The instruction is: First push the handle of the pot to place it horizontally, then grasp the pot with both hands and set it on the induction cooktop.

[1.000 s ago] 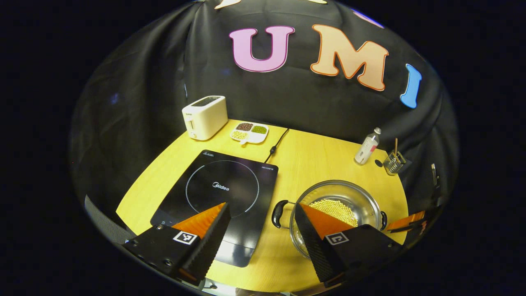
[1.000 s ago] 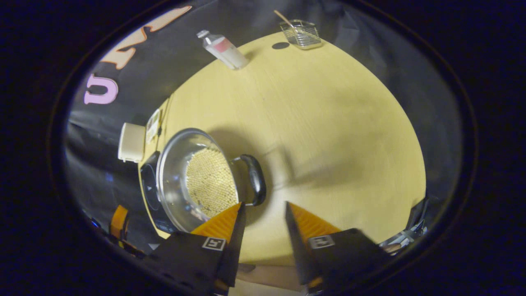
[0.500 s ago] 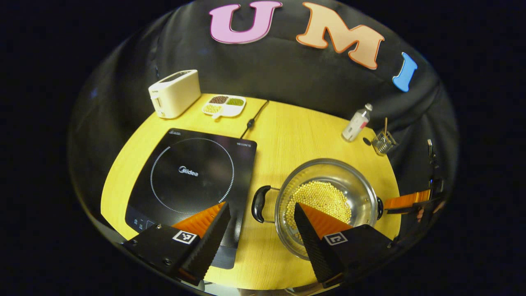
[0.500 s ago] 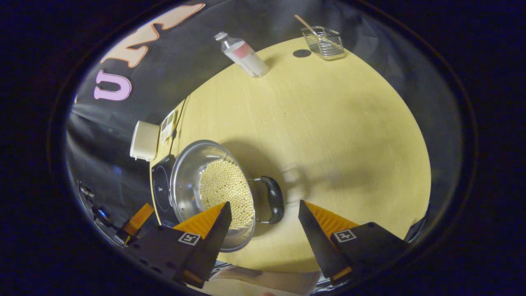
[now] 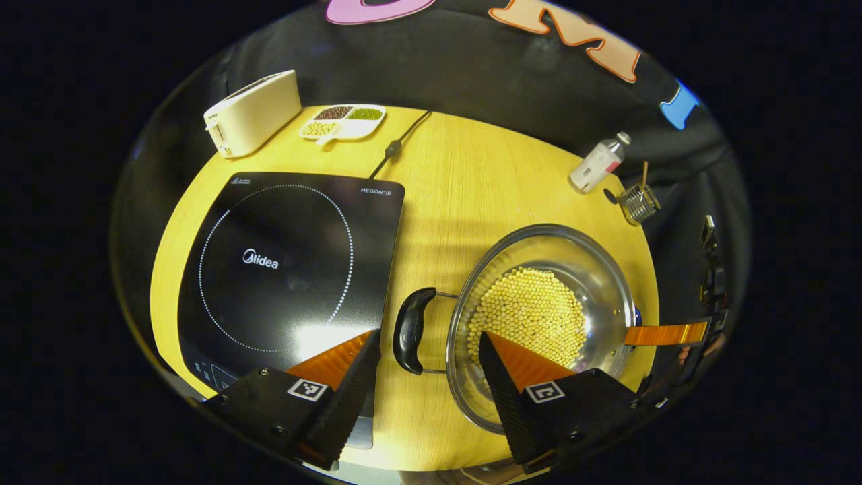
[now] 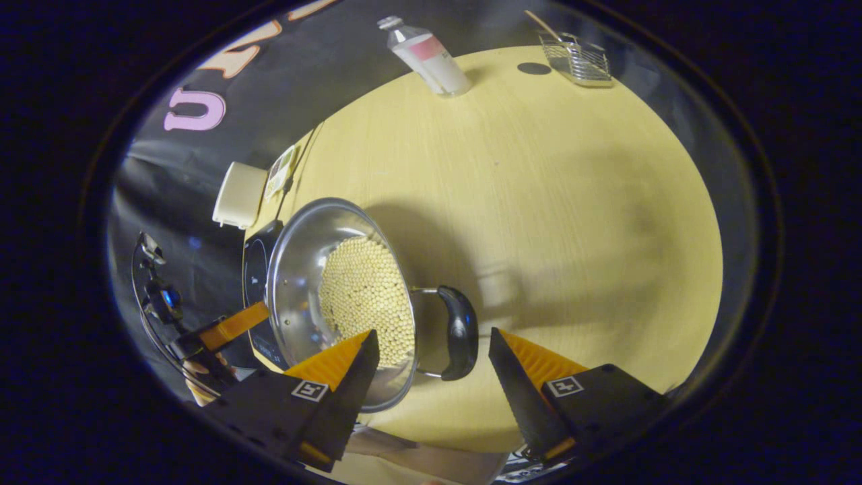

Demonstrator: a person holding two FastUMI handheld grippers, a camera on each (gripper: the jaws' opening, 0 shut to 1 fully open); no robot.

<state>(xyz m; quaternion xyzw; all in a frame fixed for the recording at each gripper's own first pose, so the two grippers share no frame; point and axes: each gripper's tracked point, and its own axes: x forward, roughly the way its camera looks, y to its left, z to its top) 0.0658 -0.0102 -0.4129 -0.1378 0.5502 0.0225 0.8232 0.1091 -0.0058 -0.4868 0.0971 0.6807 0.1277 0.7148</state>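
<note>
Both tongs have dropped closer: left tongs (image 5: pixel 427 367) and right tongs (image 6: pixel 434 364) gape wide, empty, each straddling a black pot handle (image 5: pixel 409 330). Pot (image 5: pixel 545 316) sits on counter (image 5: pixel 465 175) beside induction cooktop (image 5: pixel 283 256). Next, likely: close, lift together.

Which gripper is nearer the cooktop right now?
Left. The left gripper hangs open between the cooktop's near corner and the pot; the right gripper is open at the pot's far handle.

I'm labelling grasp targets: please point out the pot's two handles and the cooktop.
left handle (image 5: pixel 408 330), left gripper view, middle of the black grip
right handle (image 6: pixel 462 331), right gripper view, middle of the black grip
cooktop (image 5: pixel 283 256), left gripper view, bare glass inside the dotted ring
</note>
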